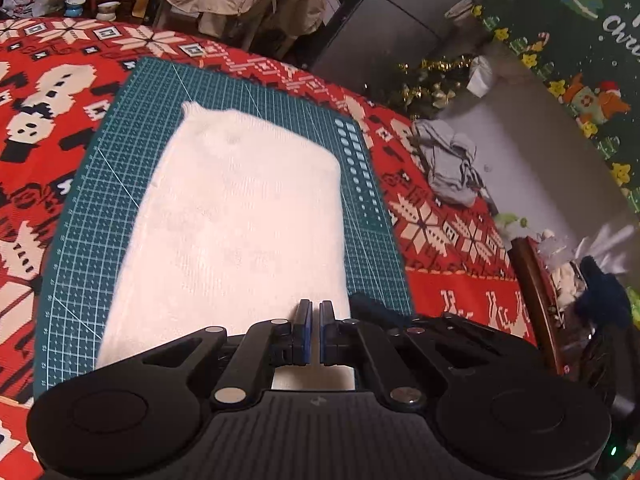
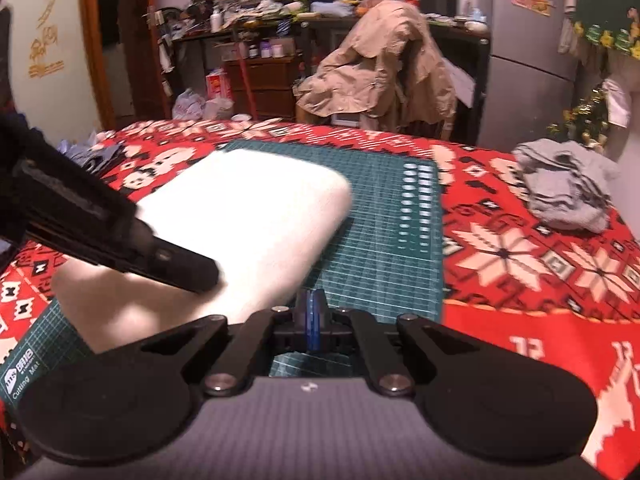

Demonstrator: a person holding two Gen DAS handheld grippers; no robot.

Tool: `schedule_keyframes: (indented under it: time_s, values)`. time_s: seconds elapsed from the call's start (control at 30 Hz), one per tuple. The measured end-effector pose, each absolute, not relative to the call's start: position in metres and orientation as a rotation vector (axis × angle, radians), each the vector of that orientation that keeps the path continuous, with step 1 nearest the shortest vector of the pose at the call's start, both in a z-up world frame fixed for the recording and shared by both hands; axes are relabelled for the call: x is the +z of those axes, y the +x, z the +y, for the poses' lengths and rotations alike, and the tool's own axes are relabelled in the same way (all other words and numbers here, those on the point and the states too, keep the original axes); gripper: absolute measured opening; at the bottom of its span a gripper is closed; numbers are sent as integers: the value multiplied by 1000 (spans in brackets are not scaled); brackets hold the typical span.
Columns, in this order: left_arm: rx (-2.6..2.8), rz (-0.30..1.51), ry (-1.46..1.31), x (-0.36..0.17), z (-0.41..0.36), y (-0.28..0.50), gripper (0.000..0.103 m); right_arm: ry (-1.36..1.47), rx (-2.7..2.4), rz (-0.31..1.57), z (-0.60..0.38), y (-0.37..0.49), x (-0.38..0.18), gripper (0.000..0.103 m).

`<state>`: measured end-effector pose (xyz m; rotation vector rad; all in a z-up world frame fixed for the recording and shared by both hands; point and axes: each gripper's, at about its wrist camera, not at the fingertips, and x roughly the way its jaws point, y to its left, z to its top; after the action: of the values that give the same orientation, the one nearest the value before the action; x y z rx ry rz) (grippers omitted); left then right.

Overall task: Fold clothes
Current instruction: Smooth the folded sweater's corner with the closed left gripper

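A white garment [image 1: 240, 216] [image 2: 248, 216] lies folded into a flat oblong on a green cutting mat [image 1: 100, 184] [image 2: 384, 240]. My left gripper [image 1: 315, 320] hovers at the garment's near edge with its jaws shut; no cloth shows pinched between them. In the right wrist view the left gripper [image 2: 200, 276] reaches in from the left, its tip over the white cloth. My right gripper [image 2: 314, 312] is shut and empty, over bare mat just right of the garment's near corner.
A red Christmas-patterned tablecloth [image 1: 452, 236] [image 2: 520, 264] covers the table. A crumpled grey garment [image 1: 448, 168] [image 2: 568, 196] lies at the right. A beige coat [image 2: 380, 68] hangs over a chair behind the table. Two small cups [image 1: 76, 4] stand at the far left.
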<state>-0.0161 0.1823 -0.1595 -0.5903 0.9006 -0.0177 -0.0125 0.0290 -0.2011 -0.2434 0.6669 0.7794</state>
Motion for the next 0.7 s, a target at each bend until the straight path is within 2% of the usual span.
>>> schedule_keyframes:
  time_s: [0.33, 0.53, 0.7]
  values:
    - [-51, 1008, -597, -158, 170, -51, 2, -319, 885, 717, 14, -73, -203, 1]
    - [-34, 932, -572, -141, 182, -27, 2, -239, 811, 694, 5, -38, -186, 2]
    - [13, 907, -527, -149, 188, 16, 2, -193, 719, 700, 25, 16, -194, 2]
